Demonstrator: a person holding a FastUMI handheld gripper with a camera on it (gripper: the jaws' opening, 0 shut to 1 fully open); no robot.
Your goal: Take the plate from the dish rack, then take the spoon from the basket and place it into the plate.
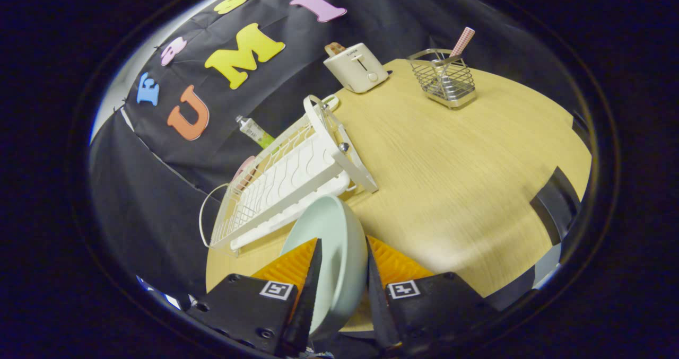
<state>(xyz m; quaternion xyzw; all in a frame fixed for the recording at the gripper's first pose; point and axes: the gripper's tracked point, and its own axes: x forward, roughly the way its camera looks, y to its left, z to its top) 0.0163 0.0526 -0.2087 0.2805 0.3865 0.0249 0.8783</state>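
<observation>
My gripper (342, 245) is shut on the rim of a pale mint plate (339, 237), which stands on edge between the two fingers, lifted clear of the table. Just beyond the plate lies the white dish rack (286, 181), holding no plate that I can see. Far across the round wooden table (456, 178) stands a wire basket (444, 79) with a pink checked spoon handle (462, 41) sticking up out of it.
A cream toaster (356, 67) sits at the far edge of the table, left of the basket. A tube with a green body (255, 131) lies behind the rack. Bare wood stretches between the rack and the basket.
</observation>
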